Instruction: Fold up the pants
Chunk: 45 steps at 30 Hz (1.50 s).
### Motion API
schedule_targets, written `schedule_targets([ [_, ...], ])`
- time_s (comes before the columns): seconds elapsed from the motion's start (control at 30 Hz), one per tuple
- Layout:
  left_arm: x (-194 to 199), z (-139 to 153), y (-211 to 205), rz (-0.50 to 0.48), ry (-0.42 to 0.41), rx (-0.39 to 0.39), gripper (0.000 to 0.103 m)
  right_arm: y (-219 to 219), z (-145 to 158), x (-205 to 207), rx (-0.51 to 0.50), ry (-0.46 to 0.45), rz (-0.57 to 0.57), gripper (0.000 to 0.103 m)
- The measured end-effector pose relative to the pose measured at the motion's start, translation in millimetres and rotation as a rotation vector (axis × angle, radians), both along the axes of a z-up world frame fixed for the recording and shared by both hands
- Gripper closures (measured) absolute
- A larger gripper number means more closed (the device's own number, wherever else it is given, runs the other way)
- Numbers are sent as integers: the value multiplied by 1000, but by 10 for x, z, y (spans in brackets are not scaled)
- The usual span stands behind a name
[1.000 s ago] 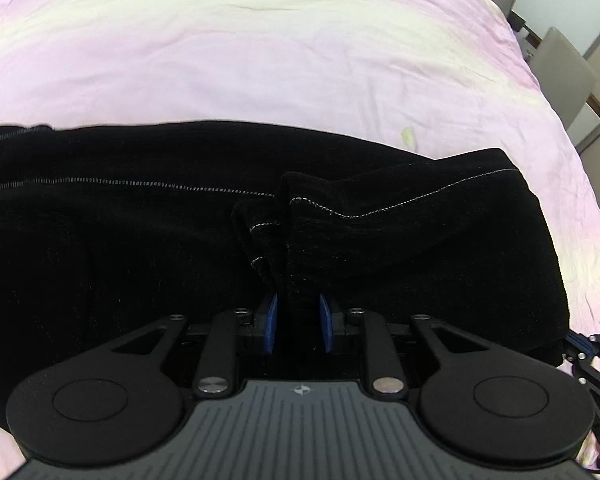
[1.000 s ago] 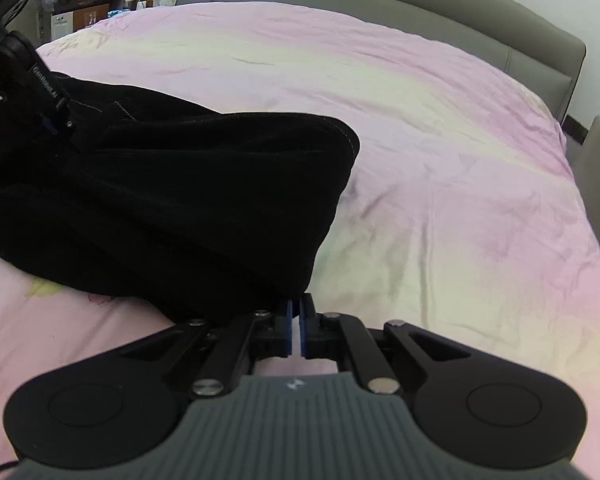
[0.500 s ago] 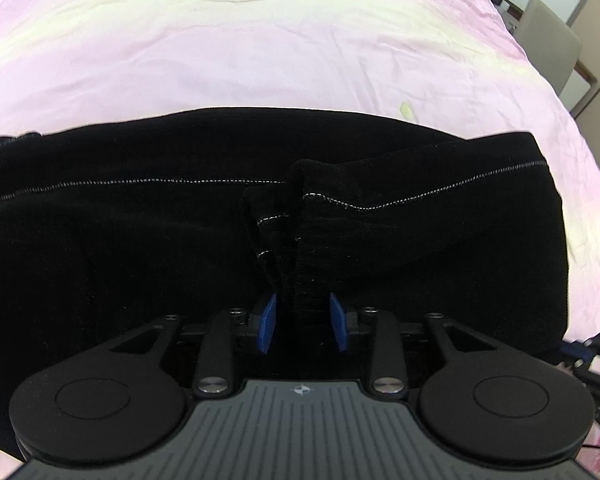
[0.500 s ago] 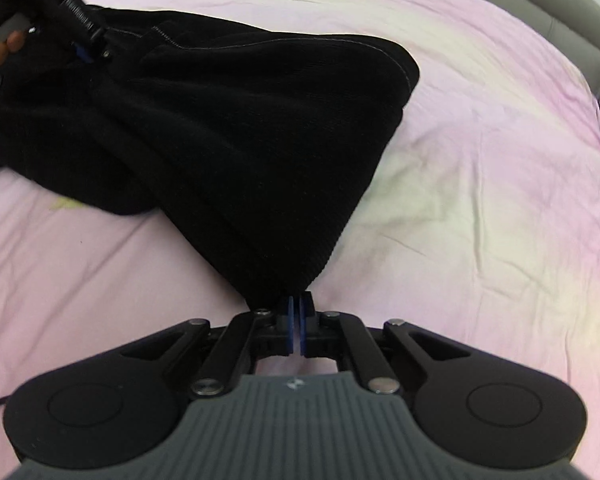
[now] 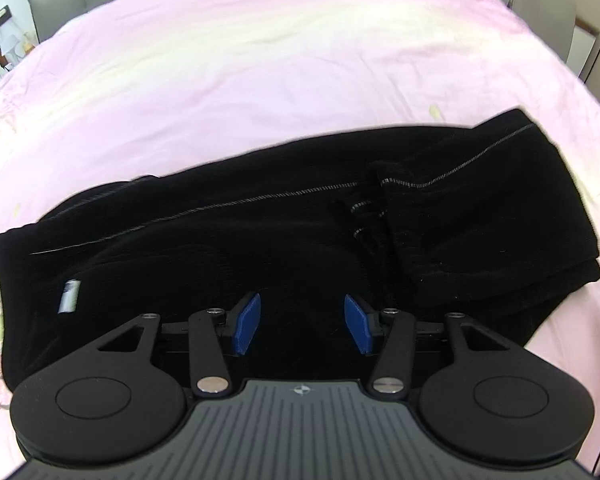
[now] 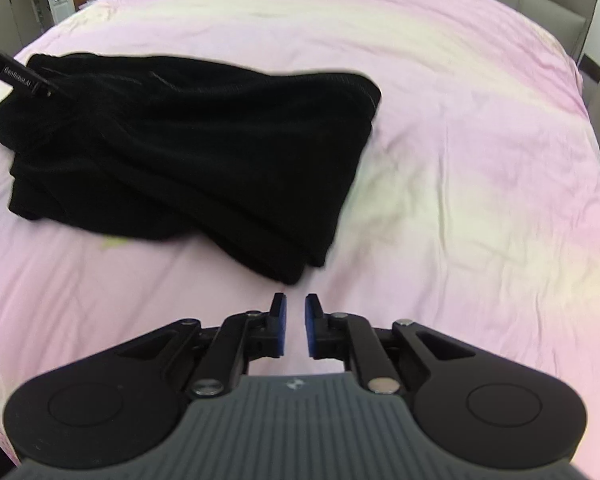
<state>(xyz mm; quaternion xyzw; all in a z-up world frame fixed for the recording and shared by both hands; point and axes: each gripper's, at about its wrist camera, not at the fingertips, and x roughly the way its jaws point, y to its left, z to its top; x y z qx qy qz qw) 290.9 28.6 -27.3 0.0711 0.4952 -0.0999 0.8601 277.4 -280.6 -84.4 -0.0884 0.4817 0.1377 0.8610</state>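
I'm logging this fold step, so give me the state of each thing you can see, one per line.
pants: folded into a layered stack, lying flat on the bed, released by both tongs.
left tongs: opening, nothing pinched, pads apart over the pants.
right tongs: opening, small gap, nothing between the pads, just short of the pants' near corner.
bedsheet: pink, spread out, lightly wrinkled.

White lettering reading roughly "GenRobot.AI" runs along the black arm of the left gripper (image 6: 24, 80) at the left edge of the right wrist view. A small white tag (image 5: 69, 296) is sewn on the black pants (image 5: 260, 248), but its print is too small to read.
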Motion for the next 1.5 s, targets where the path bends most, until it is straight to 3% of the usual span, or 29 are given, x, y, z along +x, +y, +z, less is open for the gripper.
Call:
schedule_targets([
  [0.07,-66,94,98,8,-18,-18,45,105,100,28,-9,-42,-7,80],
  [0.33,-45,290,509,104,-79,14,45,279,201,627,4,-151,-101,80],
  [0.47,-5,230,992,194,-77,-11,45,324,28,1064,21,-127,-151,80],
  [0.6,-2,190,1422,256,-81,-13,45,318,-410,1426,18,-31,-188,79],
  [0.7,15,143,1658,290,-84,-12,45,302,-691,1520,17,22,-222,80],
  [0.8,-12,147,1897,325,-88,-42,44,310,-748,1569,29,26,-261,80],
  [1.0,-156,213,2380,423,-88,-142,33,462,-526,1549,-57,26,-228,79],
  [1.13,-294,189,2609,485,-59,-230,27,736,-222,1436,-75,-40,-175,76],
  [1.23,-425,67,2706,556,-48,-306,27,1142,-3,1291,-58,-57,-73,67],
  [1.5,-690,-386,2876,770,-19,-528,26,2414,115,1095,-2,13,174,67],
])
